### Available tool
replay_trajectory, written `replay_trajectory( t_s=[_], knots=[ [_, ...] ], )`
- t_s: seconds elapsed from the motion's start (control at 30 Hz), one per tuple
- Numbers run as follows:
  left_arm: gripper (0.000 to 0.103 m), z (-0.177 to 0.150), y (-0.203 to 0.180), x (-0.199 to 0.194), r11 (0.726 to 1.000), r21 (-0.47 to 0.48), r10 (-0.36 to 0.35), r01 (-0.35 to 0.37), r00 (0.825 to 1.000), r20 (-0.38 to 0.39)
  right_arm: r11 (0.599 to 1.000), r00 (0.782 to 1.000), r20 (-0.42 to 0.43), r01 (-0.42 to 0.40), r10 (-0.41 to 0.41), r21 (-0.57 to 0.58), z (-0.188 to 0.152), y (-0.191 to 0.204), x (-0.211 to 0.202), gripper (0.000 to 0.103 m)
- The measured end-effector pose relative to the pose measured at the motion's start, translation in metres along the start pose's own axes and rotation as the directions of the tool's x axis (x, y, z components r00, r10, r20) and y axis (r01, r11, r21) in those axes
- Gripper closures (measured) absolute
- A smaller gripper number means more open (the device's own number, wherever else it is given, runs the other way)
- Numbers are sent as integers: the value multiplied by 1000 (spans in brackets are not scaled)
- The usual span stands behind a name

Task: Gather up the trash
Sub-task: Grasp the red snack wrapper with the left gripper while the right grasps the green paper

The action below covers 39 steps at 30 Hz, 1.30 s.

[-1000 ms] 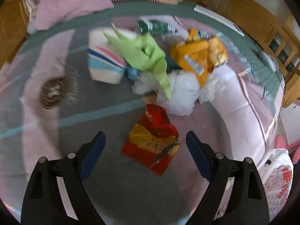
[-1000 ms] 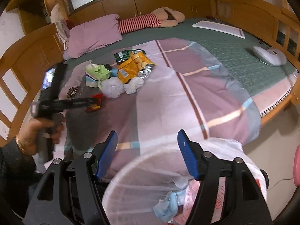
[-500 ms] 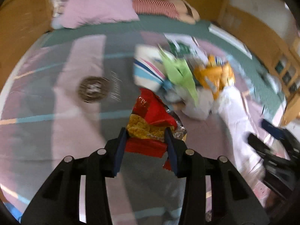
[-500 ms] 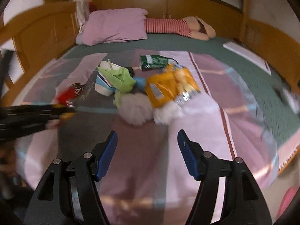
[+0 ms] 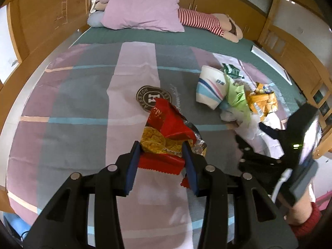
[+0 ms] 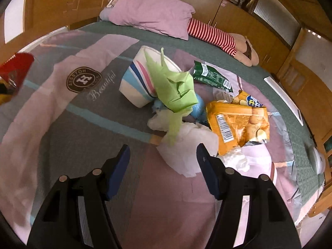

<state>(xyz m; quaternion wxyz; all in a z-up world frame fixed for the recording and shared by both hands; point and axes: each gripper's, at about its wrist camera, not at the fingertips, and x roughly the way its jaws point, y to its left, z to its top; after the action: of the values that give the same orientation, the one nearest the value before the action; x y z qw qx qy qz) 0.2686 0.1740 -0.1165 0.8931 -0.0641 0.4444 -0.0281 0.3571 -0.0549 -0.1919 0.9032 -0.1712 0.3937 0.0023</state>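
Left wrist view: the left gripper [image 5: 161,151] has just finished closing, and its blue fingers [image 5: 132,161] are clenched on the red snack bag [image 5: 166,132], which hangs lifted above the striped blanket [image 5: 83,103] on the bed. The bag's torn top fans up toward twelve o'clock, its edge lying across the round brown emblem [image 5: 145,97] printed on the blanket. Out at two o'clock lies the rest of the litter: a striped paper cup [image 5: 209,91] on its side, a crumpled green paper [image 5: 234,93], an orange chip bag [image 5: 261,101]. At three o'clock the right gripper [image 5: 267,132] reaches in, held by a hand [image 5: 298,211] in a red cuff. A lilac pillow [image 5: 141,10] sits at twelve.

Right wrist view: the right gripper [image 6: 164,153] hangs released, fingers [image 6: 122,161] spread wide with nothing between them, pointing into the pile. White tissue [image 6: 193,143] lies just past the fingertips at one o'clock, the green paper above it at twelve, draped over the paper cup. The orange chip bag rests at two o'clock, and a dark green wrapper [image 6: 211,76] lies beyond it. The red snack bag shows blurred at the nine o'clock edge.
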Motion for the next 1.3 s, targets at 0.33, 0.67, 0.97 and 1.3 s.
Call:
replay_trajectory(
  t_s=[0.33, 0.67, 0.97, 1.3],
  knots=[
    [61, -2, -8, 1, 1000, 21, 5, -5, 1000, -2, 1000, 1000, -18, 3, -3, -13, 1, -2, 18, 92],
    [61, -5, -9, 1, 1000, 21, 20, -20, 1000, 1, 999, 999, 27, -34, 34, -7, -4, -2, -30, 98],
    [61, -8, -11, -4, 999, 28, 33, -33, 999, 13, 988, 987, 48, -152, 152, 6, -14, 8, -87, 101],
    [61, -10, 1, -7, 999, 4, 36, -36, 999, 10, 985, 985, -27, -170, 171, 37, -29, 23, -69, 101]
  ],
)
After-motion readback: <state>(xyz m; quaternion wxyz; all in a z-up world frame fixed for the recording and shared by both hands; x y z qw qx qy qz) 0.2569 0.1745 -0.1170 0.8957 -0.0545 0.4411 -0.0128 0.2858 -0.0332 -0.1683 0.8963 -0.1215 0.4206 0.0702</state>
